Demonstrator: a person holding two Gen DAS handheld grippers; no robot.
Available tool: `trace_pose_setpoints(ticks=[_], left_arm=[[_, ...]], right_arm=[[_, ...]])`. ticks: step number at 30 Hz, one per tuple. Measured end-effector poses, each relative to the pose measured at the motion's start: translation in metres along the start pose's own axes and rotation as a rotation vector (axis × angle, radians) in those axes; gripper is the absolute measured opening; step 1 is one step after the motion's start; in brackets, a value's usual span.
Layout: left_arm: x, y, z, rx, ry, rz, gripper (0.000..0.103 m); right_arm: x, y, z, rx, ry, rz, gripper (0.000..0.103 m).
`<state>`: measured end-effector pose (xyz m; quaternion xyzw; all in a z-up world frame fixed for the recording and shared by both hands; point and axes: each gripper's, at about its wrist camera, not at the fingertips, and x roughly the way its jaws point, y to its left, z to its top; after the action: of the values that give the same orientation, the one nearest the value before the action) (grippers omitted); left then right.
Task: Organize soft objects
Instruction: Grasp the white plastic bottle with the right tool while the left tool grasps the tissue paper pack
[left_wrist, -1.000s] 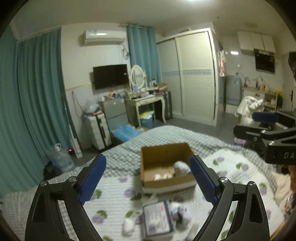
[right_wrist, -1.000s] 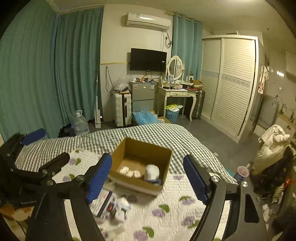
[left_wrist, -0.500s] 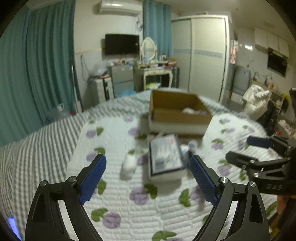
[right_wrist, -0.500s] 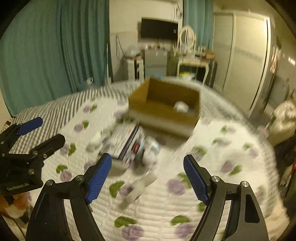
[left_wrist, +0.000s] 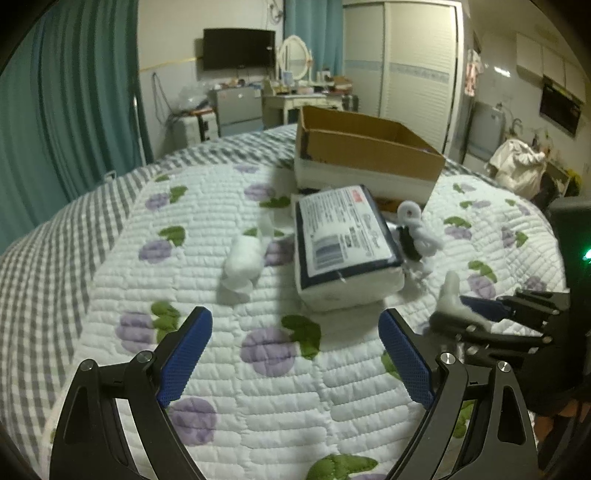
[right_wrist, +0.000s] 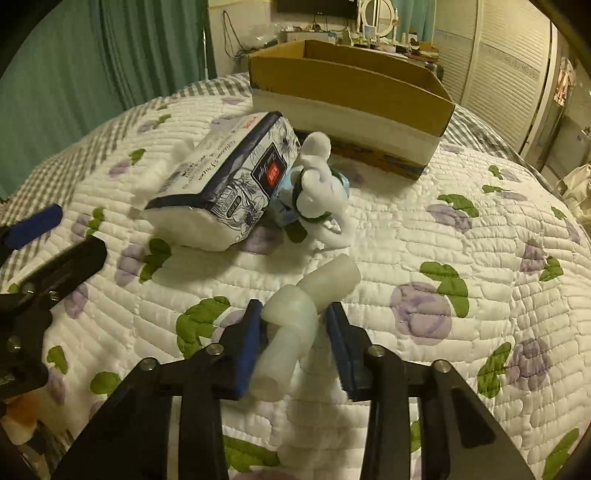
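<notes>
On the quilted bed (left_wrist: 110, 229), your right gripper (right_wrist: 293, 328) pinches a pale foam tube (right_wrist: 295, 317) while your left gripper (left_wrist: 293, 354) hangs wide open, with tissue pack (left_wrist: 343, 243), cotton wad (left_wrist: 242, 262) and plush toy (right_wrist: 317, 184) still outside the cardboard box (right_wrist: 351, 85).

Both grippers have come down from a raised look across the room to low over the white quilted bedspread (left_wrist: 221, 369) with purple flowers. The right gripper (right_wrist: 293, 328), wide apart a second ago and half a second ago, has narrowed its blue pads onto a pale, translucent white knotted soft tube (right_wrist: 295, 317), which lay loose on the bedspread before. The left gripper (left_wrist: 295, 354) has dropped nearer the bedspread too. The brown cardboard box (right_wrist: 347, 85) and the blue-and-white wrapped tissue pack (right_wrist: 221, 184) now loom closer in both views.
</notes>
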<state>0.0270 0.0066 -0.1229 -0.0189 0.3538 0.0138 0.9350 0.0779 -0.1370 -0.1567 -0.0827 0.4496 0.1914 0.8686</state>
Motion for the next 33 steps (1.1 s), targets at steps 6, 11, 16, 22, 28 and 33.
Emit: trace_pose_setpoints(ticks=[6, 11, 16, 22, 28, 33], left_arm=[[0.007, -0.009, 0.001, -0.018, 0.029, -0.048, 0.092], [0.022, -0.018, 0.012, -0.042, 0.038, -0.092, 0.092], [0.049, -0.025, 0.023, -0.050, 0.052, -0.118, 0.092], [0.078, -0.021, 0.028, -0.067, 0.067, -0.120, 0.092], [0.081, -0.017, 0.024, -0.075, 0.054, -0.148, 0.080], [0.061, -0.015, 0.023, -0.085, 0.024, -0.138, 0.073]], right_arm=[[-0.029, -0.006, 0.003, -0.016, -0.087, -0.009, 0.026], [-0.046, -0.015, 0.021, -0.004, -0.162, -0.018, 0.026], [-0.043, -0.023, 0.034, 0.006, -0.187, -0.042, 0.026], [-0.029, -0.033, 0.038, 0.027, -0.173, -0.056, 0.026], [-0.022, -0.036, 0.037, 0.036, -0.162, -0.060, 0.026], [-0.031, -0.033, 0.034, 0.035, -0.177, -0.057, 0.026]])
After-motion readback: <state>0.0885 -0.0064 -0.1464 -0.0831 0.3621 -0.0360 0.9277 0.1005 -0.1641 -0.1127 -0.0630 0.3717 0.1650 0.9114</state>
